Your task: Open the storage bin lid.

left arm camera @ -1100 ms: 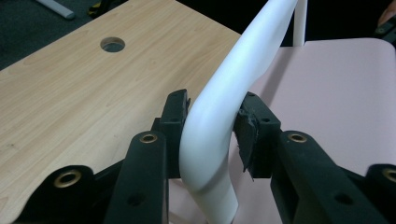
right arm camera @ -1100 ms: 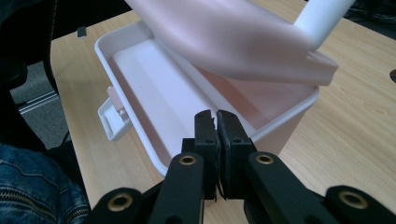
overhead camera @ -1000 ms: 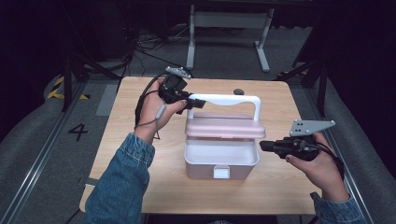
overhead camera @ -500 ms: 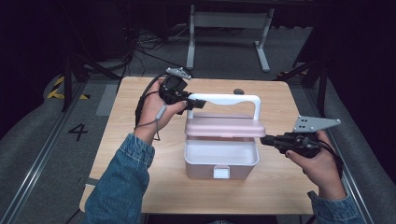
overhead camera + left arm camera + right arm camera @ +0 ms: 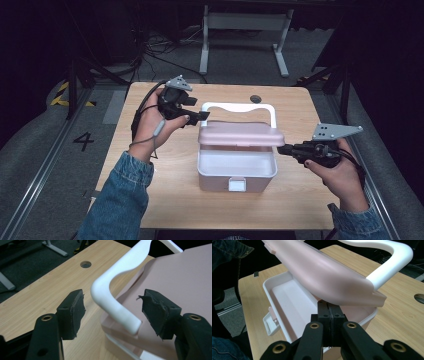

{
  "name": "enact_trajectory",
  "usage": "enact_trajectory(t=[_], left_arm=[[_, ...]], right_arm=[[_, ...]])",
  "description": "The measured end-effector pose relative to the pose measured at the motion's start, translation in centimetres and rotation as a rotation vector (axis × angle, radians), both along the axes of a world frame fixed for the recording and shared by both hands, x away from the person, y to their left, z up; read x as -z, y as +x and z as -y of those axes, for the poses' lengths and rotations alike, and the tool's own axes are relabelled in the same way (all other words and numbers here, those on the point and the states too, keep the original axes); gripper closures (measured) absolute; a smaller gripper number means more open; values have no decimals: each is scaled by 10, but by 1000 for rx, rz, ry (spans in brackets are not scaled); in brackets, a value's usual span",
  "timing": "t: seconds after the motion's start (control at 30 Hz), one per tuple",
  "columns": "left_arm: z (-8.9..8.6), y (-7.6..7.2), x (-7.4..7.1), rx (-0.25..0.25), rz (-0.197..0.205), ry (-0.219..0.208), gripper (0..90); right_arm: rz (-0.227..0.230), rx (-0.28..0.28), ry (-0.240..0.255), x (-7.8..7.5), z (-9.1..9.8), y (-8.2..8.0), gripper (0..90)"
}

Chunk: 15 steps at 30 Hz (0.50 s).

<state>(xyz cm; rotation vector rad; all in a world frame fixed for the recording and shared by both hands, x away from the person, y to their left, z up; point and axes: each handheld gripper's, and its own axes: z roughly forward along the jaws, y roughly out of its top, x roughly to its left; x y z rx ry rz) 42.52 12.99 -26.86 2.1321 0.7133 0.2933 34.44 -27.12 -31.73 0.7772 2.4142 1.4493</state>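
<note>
Left gripper (image 5: 110,312) has just opened and released the white handle (image 5: 237,106); right gripper (image 5: 329,312), level, stays closed under the pink lid (image 5: 241,135).

Your pink box (image 5: 236,170) sits on a light wooden table (image 5: 150,165) with a fine straight grain. Its lid (image 5: 241,135) is the same soft pink, a shade dustier, and the handle (image 5: 239,107) arching at the far side is plain white. The latch (image 5: 237,185) on the near wall is white too. Your left gripper (image 5: 197,116) and right gripper (image 5: 281,149) are both black, with brass-coloured rings at the jaw pivots, and each carries a grey plate. Your sleeves (image 5: 117,200) are blue denim. To the left, the grey floor bears a black numeral four (image 5: 83,141) and yellow-and-black hazard stripes (image 5: 64,94).
</note>
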Motion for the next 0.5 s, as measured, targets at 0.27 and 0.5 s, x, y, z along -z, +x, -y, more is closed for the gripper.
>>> enact_trajectory(t=[0.27,0.5], left_arm=[[-23,-35,8,6,56,36,334],[-26,-57,19,32,88,59,332]], right_arm=[[-11,10,13,0,0,4,900],[-16,25,24,-1,-1,5,900]])
